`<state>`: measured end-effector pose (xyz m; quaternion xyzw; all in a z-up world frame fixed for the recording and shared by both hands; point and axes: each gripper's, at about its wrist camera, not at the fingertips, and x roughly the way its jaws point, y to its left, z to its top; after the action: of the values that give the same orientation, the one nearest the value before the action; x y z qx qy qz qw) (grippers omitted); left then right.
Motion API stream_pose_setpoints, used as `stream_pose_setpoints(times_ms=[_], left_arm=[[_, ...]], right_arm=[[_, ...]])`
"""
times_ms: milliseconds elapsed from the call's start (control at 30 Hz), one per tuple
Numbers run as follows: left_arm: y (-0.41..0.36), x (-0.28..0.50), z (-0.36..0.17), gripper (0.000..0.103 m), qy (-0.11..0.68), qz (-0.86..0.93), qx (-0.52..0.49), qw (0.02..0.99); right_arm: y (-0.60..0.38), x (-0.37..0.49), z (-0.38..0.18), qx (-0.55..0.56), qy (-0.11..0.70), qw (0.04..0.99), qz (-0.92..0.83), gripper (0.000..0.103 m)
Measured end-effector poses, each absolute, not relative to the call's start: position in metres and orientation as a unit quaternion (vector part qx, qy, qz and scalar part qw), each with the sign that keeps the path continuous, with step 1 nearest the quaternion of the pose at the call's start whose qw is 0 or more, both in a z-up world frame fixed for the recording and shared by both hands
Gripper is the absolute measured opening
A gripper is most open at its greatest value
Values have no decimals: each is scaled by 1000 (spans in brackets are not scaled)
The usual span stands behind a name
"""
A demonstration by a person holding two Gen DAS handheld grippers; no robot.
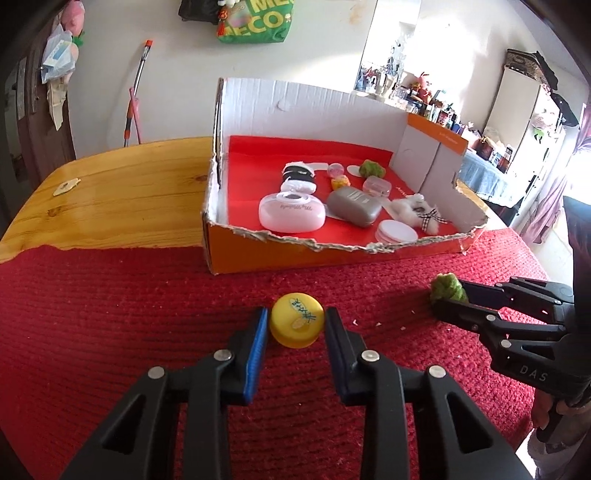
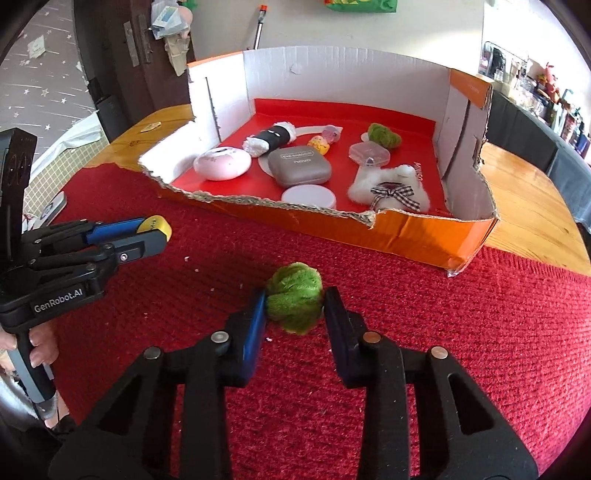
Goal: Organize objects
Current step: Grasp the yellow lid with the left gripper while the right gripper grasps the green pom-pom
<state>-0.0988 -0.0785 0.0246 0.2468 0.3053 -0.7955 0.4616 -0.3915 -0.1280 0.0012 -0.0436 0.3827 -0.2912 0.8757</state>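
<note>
Left wrist view: left gripper (image 1: 296, 325) narrowed onto yellow cap (image 1: 297, 325) on red mat (image 1: 110, 314), pads touching both sides (cardboard box (image 1: 332, 254) just beyond). Right wrist view: right gripper (image 2: 294, 310) clamped on green pompom (image 2: 293, 299), near the box's torn front edge.

A white wall (image 1: 177, 92) stands behind the wooden table (image 1: 122, 192), which a red knitted cloth (image 1: 110, 314) partly covers; a mop handle (image 1: 138, 81) leans against the wall, and a green printed bag (image 1: 258, 22) hangs above; a dark wooden door (image 2: 122, 55) at the left carries hanging bags; at the right a tall mirror (image 1: 388, 48) and a crowded shelf of bottles and trinkets (image 1: 436, 103) catch bright daylight from a window with purple curtains (image 1: 557, 199); grey star-patterned wallpaper (image 2: 40, 70) shows beside the door
</note>
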Motion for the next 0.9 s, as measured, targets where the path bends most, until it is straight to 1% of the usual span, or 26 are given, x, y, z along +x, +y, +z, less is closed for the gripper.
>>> stream_pose_setpoints(times_ms=[300, 400, 900], left_arm=[[-59, -98, 48, 32, 285, -812, 225, 456], [-55, -98, 52, 32, 282, -815, 222, 454], [-60, -103, 23, 32, 320, -800, 241, 446]], right_arm=[[-110, -399, 17, -51, 358, 888, -284, 28], [-111, -398, 14, -49, 363, 879, -304, 28], [-137, -402, 1, 0, 376, 867, -326, 28]])
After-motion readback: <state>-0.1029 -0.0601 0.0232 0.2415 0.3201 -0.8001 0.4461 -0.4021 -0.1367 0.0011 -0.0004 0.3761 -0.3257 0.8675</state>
